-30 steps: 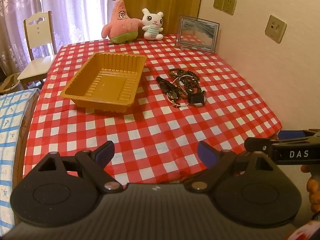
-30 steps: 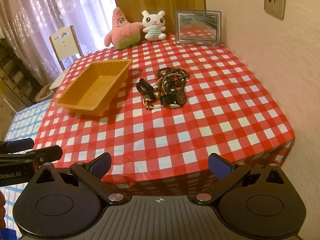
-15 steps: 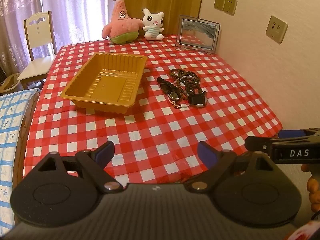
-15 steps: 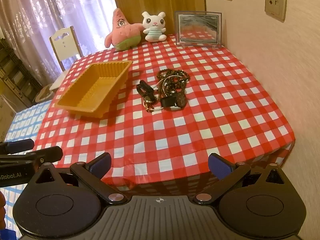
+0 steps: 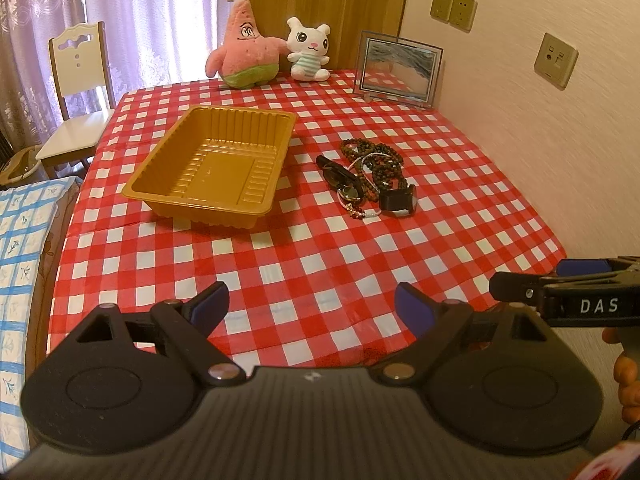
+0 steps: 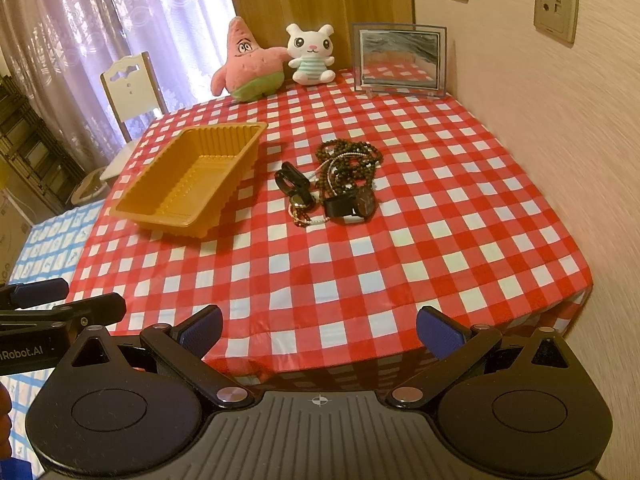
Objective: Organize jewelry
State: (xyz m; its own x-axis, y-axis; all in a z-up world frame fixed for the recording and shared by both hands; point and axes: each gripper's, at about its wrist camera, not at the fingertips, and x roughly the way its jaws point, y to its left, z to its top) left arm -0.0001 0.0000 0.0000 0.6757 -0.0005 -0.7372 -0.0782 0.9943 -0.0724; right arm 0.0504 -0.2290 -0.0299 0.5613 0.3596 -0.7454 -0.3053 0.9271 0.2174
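Note:
A pile of jewelry (image 5: 370,176) lies mid-table on the red checked cloth: brown bead necklaces (image 6: 347,166), a black watch (image 6: 351,204) and a black band (image 6: 291,179). An empty orange tray (image 5: 212,170) stands to its left, also in the right wrist view (image 6: 188,184). My left gripper (image 5: 310,306) is open and empty above the table's near edge. My right gripper (image 6: 318,330) is open and empty, held off the near edge, far from the pile.
A pink star plush (image 5: 244,54), a white bunny plush (image 5: 308,50) and a picture frame (image 5: 398,70) stand at the table's far edge. The wall runs along the right side. A white chair (image 5: 78,108) stands at the far left.
Both grippers have drifted slightly; the table scene has shifted a little in both views. Jaws stay open and nothing on the table has moved.

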